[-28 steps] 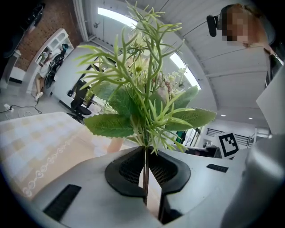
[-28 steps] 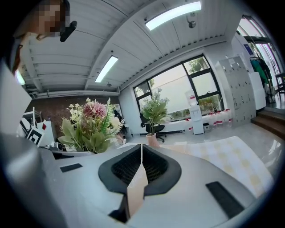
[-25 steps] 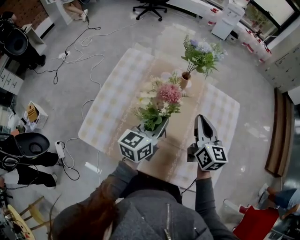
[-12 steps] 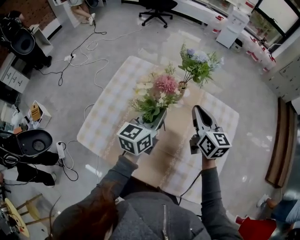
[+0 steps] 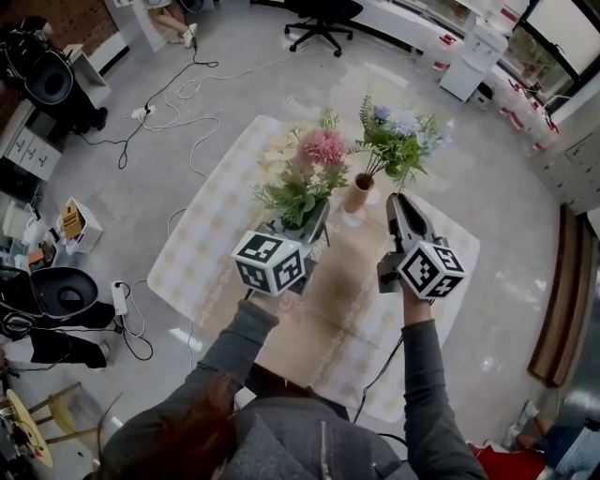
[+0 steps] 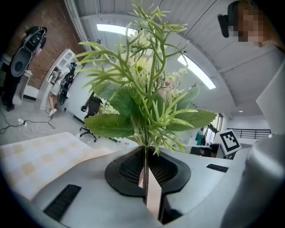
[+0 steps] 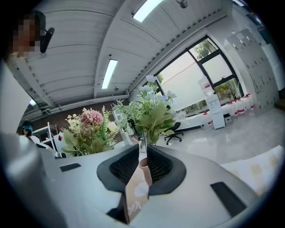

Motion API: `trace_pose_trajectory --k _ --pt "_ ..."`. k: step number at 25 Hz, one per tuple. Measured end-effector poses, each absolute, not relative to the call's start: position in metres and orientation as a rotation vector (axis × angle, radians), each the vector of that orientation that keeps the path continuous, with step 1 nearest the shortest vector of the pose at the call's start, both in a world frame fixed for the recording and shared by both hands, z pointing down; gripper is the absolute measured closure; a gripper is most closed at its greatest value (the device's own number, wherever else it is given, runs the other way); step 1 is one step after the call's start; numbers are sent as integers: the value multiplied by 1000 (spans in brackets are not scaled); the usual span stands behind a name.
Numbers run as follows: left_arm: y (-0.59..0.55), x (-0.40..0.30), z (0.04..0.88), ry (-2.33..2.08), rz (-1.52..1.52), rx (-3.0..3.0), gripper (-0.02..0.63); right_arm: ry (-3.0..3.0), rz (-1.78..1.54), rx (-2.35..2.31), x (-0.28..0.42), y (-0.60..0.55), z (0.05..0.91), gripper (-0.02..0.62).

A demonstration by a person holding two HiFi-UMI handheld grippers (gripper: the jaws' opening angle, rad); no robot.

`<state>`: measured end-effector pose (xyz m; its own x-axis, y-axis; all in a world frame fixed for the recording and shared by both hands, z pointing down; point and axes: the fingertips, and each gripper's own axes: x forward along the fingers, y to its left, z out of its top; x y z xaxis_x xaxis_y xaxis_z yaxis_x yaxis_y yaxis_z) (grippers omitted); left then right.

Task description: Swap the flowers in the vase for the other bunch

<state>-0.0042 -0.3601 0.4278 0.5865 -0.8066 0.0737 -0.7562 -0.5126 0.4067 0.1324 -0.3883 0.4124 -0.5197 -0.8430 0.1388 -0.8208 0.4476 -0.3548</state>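
My left gripper (image 5: pixel 313 223) is shut on the stems of a bunch with a pink flower and cream blooms (image 5: pixel 309 173), held upright over the table. In the left gripper view its green leaves (image 6: pixel 147 111) rise from the pinched stems between the jaws (image 6: pixel 144 153). To the right, a tan vase (image 5: pixel 357 194) holds the other bunch of green leaves with pale blue and white flowers (image 5: pixel 398 139). My right gripper (image 5: pixel 394 199) is shut and holds nothing, just right of the vase. In the right gripper view (image 7: pixel 142 153) the vase (image 7: pixel 143 168) shows past the jaws.
The table (image 5: pixel 202 248) has a checked cloth and a tan runner (image 5: pixel 342 295) down its middle. On the floor around it lie cables (image 5: pixel 169 94). An office chair (image 5: pixel 323 17) and a white unit (image 5: pixel 473 42) stand beyond. Boxes (image 5: pixel 70 220) sit left.
Both grippers have moved forward, away from the person, toward the vase. The pink bunch has travelled with the left gripper and now stands close beside the vase's flowers.
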Motion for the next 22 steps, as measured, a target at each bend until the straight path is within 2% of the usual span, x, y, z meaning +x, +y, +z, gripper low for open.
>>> trace_pose_trajectory --k 2,4,6,10,16,22 --pt "-368 -6 428 -1269 -175 2426 575 2632 -599 -1509 129 -394 418 553" --pt "-366 -14 434 -1273 -183 2433 575 2650 -614 -1484 116 -391 431 459" --pt "-355 -24 447 -1274 -191 2444 575 2651 -632 -1464 101 -381 450 439" --pt "-356 -25 467 -1275 -190 2451 575 2624 -682 -1449 96 -386 475 426" --pt "-404 -9 448 -1275 -177 2409 575 2651 -779 -1407 102 -445 462 426" --pt "-412 -9 459 -1265 -180 2397 575 2682 -791 -1357 91 -458 471 426"
